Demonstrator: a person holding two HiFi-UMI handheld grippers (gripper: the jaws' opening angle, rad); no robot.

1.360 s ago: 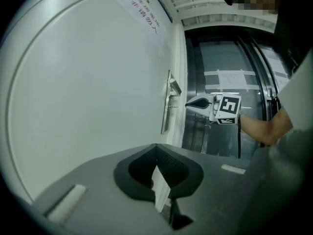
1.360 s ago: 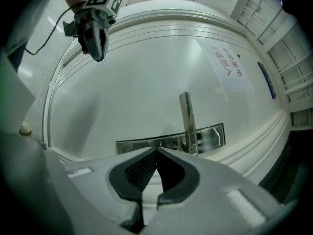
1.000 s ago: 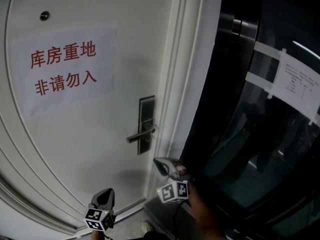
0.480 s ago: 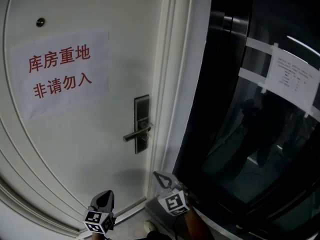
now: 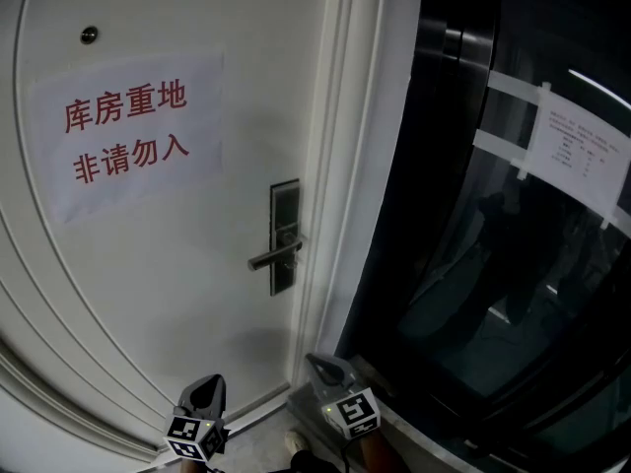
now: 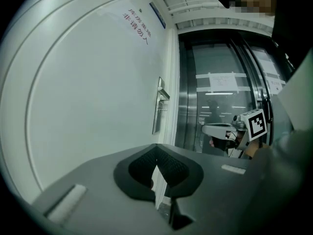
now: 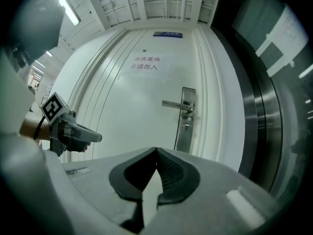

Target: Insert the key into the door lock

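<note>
The dark metal lock plate with its lever handle sits at the right edge of a white door. Both grippers hang low, well below the lock and apart from it. My left gripper is at the bottom, in front of the door. My right gripper is by the door frame. In the left gripper view the jaws meet at their tips. In the right gripper view the jaws also meet, pointing level towards the lock plate. No key shows in either gripper.
A paper sign with red characters is stuck on the door, with a peephole above it. Right of the white door frame stand dark glossy metal doors with a taped paper notice.
My right gripper has sunk lower along the door frame and rolled about its own axis. The left gripper has stayed at the bottom of the view.
</note>
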